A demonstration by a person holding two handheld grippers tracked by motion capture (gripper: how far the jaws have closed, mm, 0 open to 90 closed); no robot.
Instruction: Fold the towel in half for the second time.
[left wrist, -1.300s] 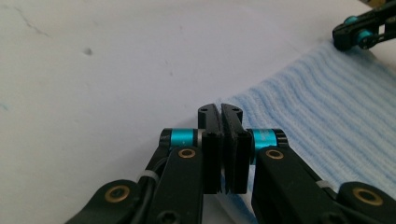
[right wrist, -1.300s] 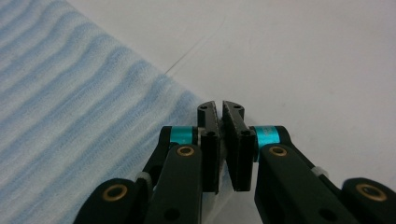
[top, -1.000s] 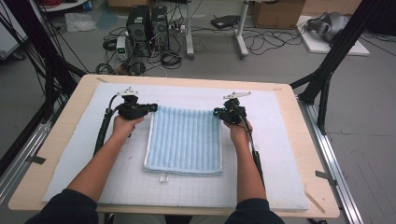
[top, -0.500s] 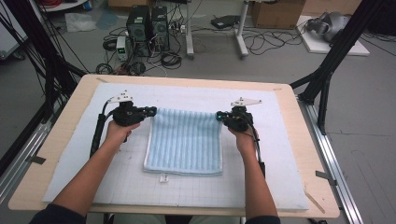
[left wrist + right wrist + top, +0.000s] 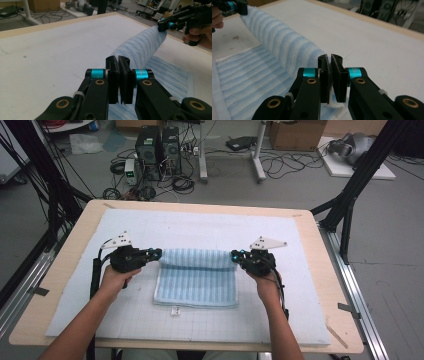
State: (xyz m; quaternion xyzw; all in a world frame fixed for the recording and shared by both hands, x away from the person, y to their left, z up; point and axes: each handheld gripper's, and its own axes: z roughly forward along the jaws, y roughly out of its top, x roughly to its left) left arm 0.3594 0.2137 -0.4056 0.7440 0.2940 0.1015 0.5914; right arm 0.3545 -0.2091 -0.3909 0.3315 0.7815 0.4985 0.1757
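Both grippers pinch the far corners of the towel (image 5: 196, 277): the left gripper (image 5: 156, 254) is clamped on the far left corner, the right gripper (image 5: 236, 256) on the far right one. Between them the far edge is lifted and curled toward the person into a loose roll. Its near part lies flat on the white mat (image 5: 300, 310), around the middle of the desk (image 5: 336, 270).

Right gripper (image 5: 331, 75): jaws pinched on towel's near corner
Towel (image 5: 274, 42): blue-striped — far fold lifted, remainder flat on white mat (image 5: 367, 40)
Left gripper (image 5: 235, 6): clamps opposite corner — top left
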